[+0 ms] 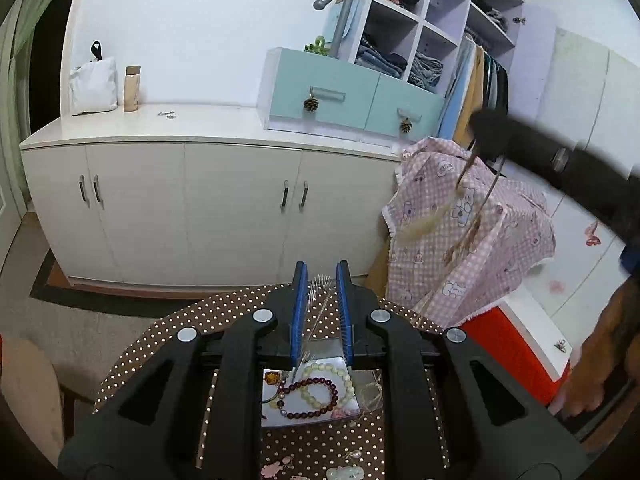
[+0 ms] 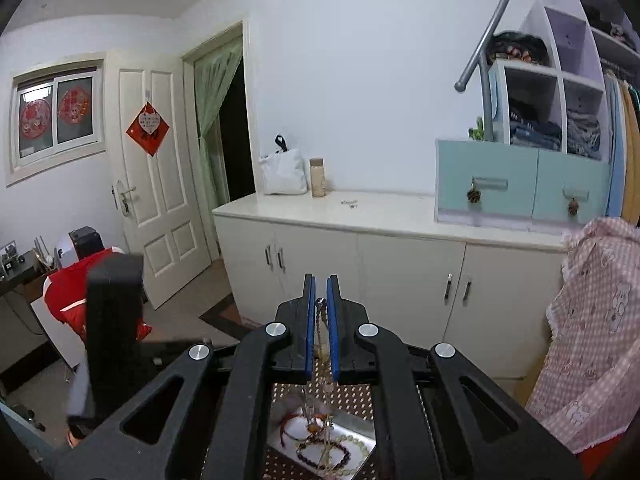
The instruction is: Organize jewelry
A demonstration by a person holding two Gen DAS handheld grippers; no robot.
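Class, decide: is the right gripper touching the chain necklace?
Touching. The right wrist view shows the right gripper with its jaws closed on the chain necklace, which dangles over the tray.

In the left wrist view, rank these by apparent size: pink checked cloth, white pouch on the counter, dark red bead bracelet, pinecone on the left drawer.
1. pink checked cloth
2. white pouch
3. dark red bead bracelet, though nearness to the camera enlarges it
4. pinecone

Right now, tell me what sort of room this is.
Likely a home bedroom or dressing room: white cube shelving holds folded clothes, garments hang on a rail, and a long white cabinet lines the wall.
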